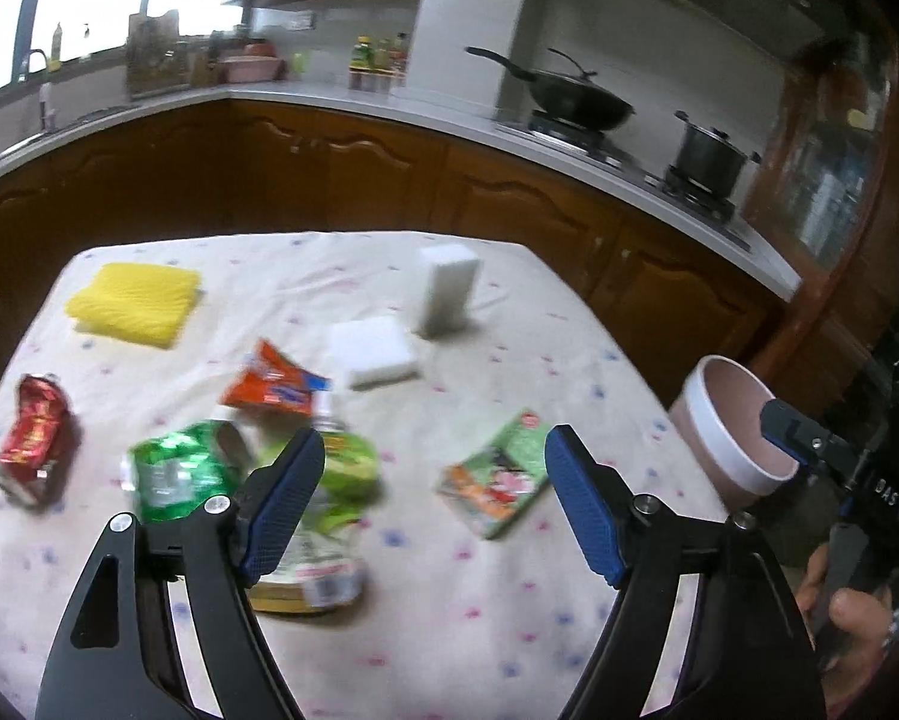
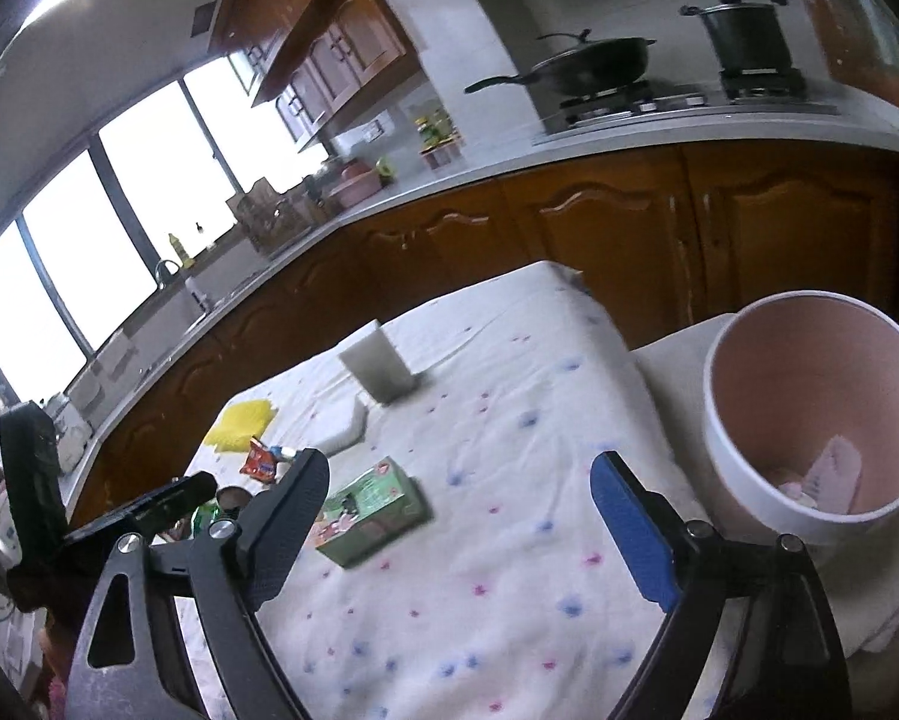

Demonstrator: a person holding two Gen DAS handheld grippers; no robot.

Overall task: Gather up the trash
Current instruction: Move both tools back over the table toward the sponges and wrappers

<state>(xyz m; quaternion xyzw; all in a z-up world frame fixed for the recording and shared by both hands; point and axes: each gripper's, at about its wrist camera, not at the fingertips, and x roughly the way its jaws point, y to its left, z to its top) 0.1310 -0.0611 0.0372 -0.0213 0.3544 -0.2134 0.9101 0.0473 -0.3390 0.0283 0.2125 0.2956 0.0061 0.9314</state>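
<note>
left claw (image 1: pixel 434 504): apart, nothing clamped; hangs over the counter, the green pouch showing past its left finger.
right claw (image 2: pixel 458 525): apart, nothing between the pads; the green carton sits just past its left finger, not touched.
counter (image 1: pixel 509 630): covered with a white cloth dotted pink and blue; trash is scattered over it.
bin (image 2: pixel 749 462): white outside, pink inside, at 3 o'clock off the counter's edge; a pale wrapper (image 2: pixel 833 474) lies in its bottom.
green carton (image 1: pixel 494 483): flat on the cloth at 3 o'clock from the green pouch, apart from it.
green pouch (image 1: pixel 323 510): with white cap, lying near the counter's middle, partly hidden by the left claw's finger.
green can (image 1: pixel 179 468): crushed, at 9 o'clock from the pouch, just beside it.
red can (image 1: pixel 32 438): crushed, at the counter's 9 o'clock edge, well apart from the rest.
orange wrapper (image 1: pixel 275 387): at 12 o'clock from the pouch, near it.
yellow cloth (image 1: pixel 134 303): folded, far corner at 10 o'clock.
white sponges (image 1: pixel 374 348): one flat near the middle, another block (image 1: pixel 446 288) upright just behind it.
hand (image 1: pixel 839 606): at 4 o'clock in the left wrist view, gripping the other tool's handle.
blur: both views are smeared.
</note>
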